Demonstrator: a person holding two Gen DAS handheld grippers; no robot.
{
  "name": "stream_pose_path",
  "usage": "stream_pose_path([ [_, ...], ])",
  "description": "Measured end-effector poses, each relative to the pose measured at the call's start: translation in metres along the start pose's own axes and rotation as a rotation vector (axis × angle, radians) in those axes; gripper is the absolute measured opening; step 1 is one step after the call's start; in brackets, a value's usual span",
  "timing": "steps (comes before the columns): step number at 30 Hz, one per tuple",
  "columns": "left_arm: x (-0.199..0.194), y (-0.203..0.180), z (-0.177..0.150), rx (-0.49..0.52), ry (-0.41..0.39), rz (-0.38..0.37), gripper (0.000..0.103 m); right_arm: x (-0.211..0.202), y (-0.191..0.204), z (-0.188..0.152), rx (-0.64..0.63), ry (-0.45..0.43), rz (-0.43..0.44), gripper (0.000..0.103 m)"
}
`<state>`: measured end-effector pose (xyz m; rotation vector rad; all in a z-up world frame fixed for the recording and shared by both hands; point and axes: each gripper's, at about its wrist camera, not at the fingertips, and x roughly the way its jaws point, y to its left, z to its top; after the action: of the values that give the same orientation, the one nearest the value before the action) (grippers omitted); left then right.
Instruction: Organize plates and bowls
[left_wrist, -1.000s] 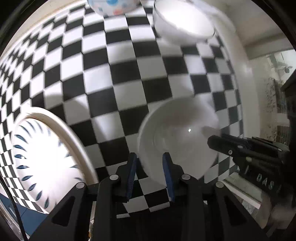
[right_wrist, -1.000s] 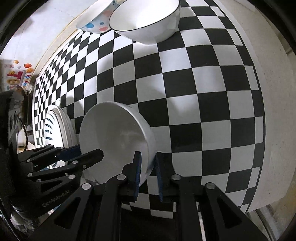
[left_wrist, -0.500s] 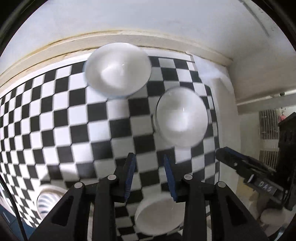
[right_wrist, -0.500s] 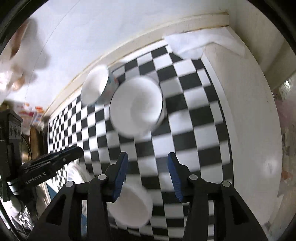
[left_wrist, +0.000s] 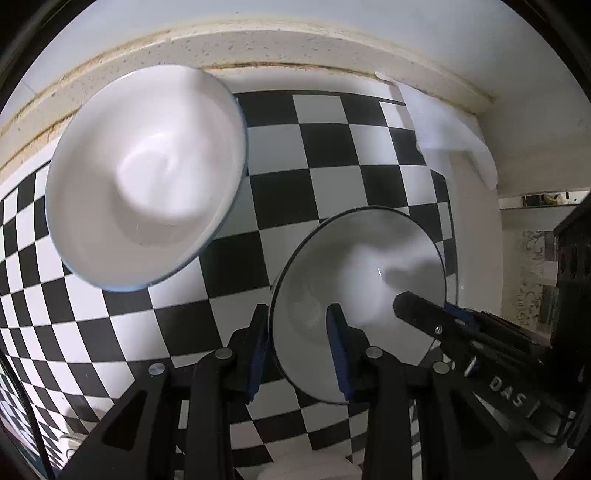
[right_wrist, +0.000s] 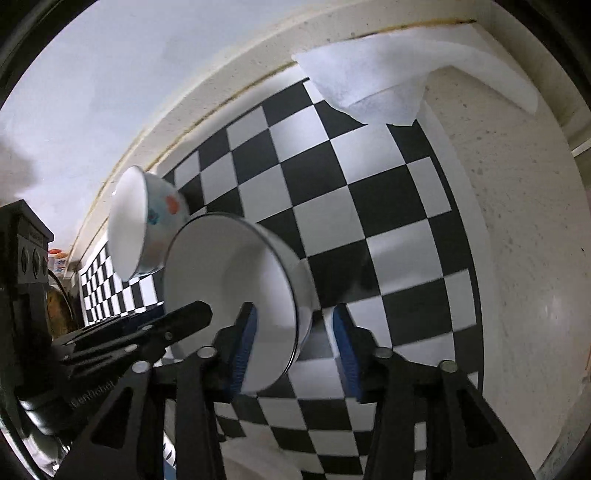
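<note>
Two grippers straddle opposite rims of one dark-rimmed white bowl (left_wrist: 364, 275) on the checkered tabletop (left_wrist: 317, 155). Left gripper (left_wrist: 298, 349) sits narrow around its near rim; right gripper (right_wrist: 295, 345), jaws just closing, brackets the wall, blue pads apparently not pressing.

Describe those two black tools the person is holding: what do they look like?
Each tool is a black plastic frame with cut-out slots and round silver screw heads. The left tool and right tool both end in two flat fingers faced with ribbed blue pads. White lettering is printed on their sides, but only partly readable. A thin black cable runs beside the left one. No sleeve or hand shows.
</note>
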<state>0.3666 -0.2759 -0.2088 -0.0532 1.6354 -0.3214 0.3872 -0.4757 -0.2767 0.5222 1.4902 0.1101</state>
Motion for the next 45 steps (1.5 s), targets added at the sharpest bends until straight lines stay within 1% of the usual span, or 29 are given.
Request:
stream_pose_path([
  [1, -0.001, -0.001, -0.002, 0.008, -0.005, 0.006, 0.028, 0.001, 0.001, 0.000, -0.002, 0.000, -0.006, 0.014],
  [3, -0.003, -0.001, -0.003, 0.016, -0.010, 0.007, 0.028, 0.003, 0.003, 0.000, -0.019, -0.010, -0.015, 0.013],
  [5, -0.009, -0.003, -0.007, 0.019, -0.022, 0.012, 0.028, 0.002, 0.005, -0.002, -0.034, -0.012, -0.029, 0.013],
  [9, -0.029, -0.009, -0.016, 0.033, -0.065, 0.026, 0.028, -0.006, 0.011, -0.014, -0.052, -0.013, -0.028, 0.013],
  [12, -0.050, -0.012, -0.029, 0.045, -0.101, 0.016, 0.028, -0.023, 0.019, -0.030, -0.077, -0.034, -0.024, 0.013],
  [16, -0.078, -0.015, -0.060, 0.070, -0.128, -0.011, 0.028, -0.052, 0.028, -0.058, -0.093, -0.075, -0.015, 0.013],
  [20, -0.094, -0.016, -0.094, 0.100, -0.120, -0.033, 0.028, -0.079, 0.033, -0.090, -0.102, -0.105, -0.010, 0.013],
  [22, -0.099, -0.017, -0.114, 0.116, -0.113, -0.041, 0.028, -0.086, 0.035, -0.113, -0.102, -0.106, -0.009, 0.013],
  [26, -0.096, -0.015, -0.143, 0.132, -0.089, -0.041, 0.028, -0.092, 0.027, -0.157, -0.104, -0.087, -0.019, 0.013],
  [31, -0.074, -0.011, -0.169, 0.137, -0.036, -0.021, 0.028, -0.072, 0.020, -0.194, -0.074, -0.052, -0.030, 0.013],
  [34, -0.058, -0.009, -0.178, 0.148, -0.008, 0.015, 0.028, -0.062, 0.016, -0.207, -0.070, -0.042, -0.042, 0.013],
  [36, -0.052, -0.007, -0.181, 0.143, 0.005, 0.019, 0.028, -0.060, 0.016, -0.211, -0.069, -0.034, -0.030, 0.013],
  [37, -0.051, -0.007, -0.182, 0.141, 0.007, 0.018, 0.028, -0.059, 0.016, -0.214, -0.074, -0.035, -0.036, 0.013],
  [39, -0.050, -0.009, -0.185, 0.145, 0.003, 0.039, 0.028, -0.057, 0.019, -0.216, -0.086, -0.036, -0.054, 0.013],
  [45, -0.046, -0.007, -0.191, 0.138, 0.009, 0.054, 0.028, -0.048, 0.020, -0.219, -0.097, 0.003, -0.054, 0.013],
])
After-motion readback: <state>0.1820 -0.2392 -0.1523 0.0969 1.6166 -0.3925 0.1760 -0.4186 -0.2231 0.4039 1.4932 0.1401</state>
